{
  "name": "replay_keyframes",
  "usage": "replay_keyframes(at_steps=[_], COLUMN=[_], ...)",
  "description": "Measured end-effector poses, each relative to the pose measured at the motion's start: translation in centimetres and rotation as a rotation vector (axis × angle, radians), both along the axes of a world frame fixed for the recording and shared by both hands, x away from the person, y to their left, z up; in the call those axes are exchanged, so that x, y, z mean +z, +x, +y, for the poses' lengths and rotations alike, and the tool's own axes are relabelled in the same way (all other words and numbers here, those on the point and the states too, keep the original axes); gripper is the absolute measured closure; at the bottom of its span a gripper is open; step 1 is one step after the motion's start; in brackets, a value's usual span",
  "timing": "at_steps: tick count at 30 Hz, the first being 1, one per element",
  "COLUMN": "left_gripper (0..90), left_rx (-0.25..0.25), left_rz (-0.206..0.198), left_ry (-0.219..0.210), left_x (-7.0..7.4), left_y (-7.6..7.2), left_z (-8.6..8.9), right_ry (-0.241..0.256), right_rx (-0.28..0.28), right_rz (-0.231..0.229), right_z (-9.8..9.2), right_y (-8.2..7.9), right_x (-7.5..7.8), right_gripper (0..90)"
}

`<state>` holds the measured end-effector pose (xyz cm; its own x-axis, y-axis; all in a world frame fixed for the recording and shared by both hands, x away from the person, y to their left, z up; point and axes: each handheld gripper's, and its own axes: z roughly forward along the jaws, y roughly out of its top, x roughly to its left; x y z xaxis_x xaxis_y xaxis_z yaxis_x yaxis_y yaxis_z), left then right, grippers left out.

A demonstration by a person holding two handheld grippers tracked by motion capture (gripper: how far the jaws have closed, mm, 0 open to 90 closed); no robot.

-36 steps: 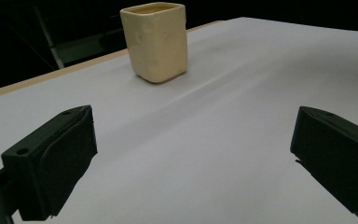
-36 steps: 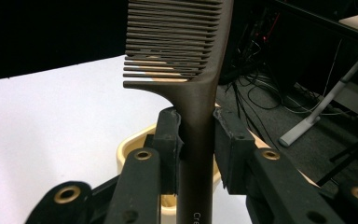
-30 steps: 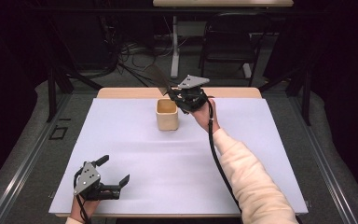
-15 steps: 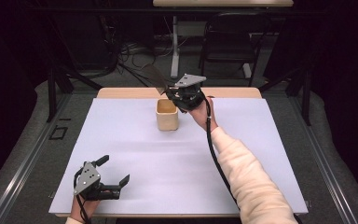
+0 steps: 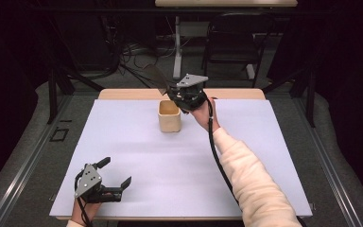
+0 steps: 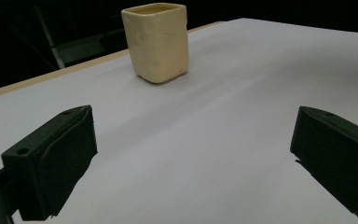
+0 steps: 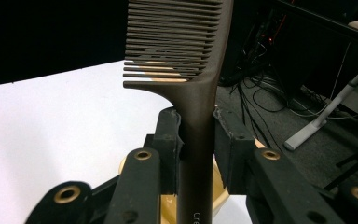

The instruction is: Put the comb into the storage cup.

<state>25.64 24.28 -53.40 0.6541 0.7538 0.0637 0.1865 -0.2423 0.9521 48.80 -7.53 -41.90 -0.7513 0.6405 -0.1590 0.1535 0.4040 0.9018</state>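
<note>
Right gripper [image 5: 174, 94] sits upper centre of the high view, just above the far right rim of the cream cup [image 5: 169, 116], jaws clamped on the handle of a dark brown comb [image 7: 186, 74]. In the right gripper view the comb handle runs straight up between the two pads, teeth at top centre pointing frame-left; in the high view the comb [image 5: 155, 78] sticks out up-left past the table's far edge. Cup stands upright on the white table sheet [image 5: 246, 156], near the far edge, slightly left of centre; tan strip of tabletop [image 5: 123, 94] shows behind it. Left gripper [image 5: 116, 178] is at lower left of the high view, close to the near edge of the sheet, jaws wide apart, holding nothing. In the left gripper view the cup [image 6: 157, 41] is top centre, well apart from the pads, bare sheet all the way between. Lots of open sheet in the middle and right of the frame; only the right forearm in a pale sleeve [image 5: 250, 179] crosses it, lower right toward centre. Off the table at the top of the frame: cables on the floor, a white stand leg [image 5: 177, 56], a dark chair [image 5: 234, 40].
</note>
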Motion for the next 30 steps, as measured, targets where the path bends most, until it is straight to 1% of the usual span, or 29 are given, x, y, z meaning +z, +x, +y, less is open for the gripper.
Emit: replay_keyframes(at_steps=[13,22,25,30], left_gripper=[0.4,0.4,0.4,0.4], left_rx=[0.001,0.0,0.0,0.0], left_rz=[-0.002,-0.003,-0.002,-0.003], left_ry=[0.001,0.001,0.001,0.003], left_x=[0.01,0.02,0.02,0.02], left_y=[-0.01,-0.03,-0.03,-0.03], left_z=[0.01,0.0,-0.01,-0.02], right_ry=[0.009,0.011,0.026,0.033], right_rx=[-0.007,-0.013,-0.021,-0.026], right_rz=[0.0,-0.013,-0.02,-0.03], right_z=[0.6,0.78,0.78,0.88], right_y=[0.44,0.47,0.51,0.59], right_x=[-0.12,0.02,0.07,0.19], right_gripper=[71.9,71.9,71.9,71.9])
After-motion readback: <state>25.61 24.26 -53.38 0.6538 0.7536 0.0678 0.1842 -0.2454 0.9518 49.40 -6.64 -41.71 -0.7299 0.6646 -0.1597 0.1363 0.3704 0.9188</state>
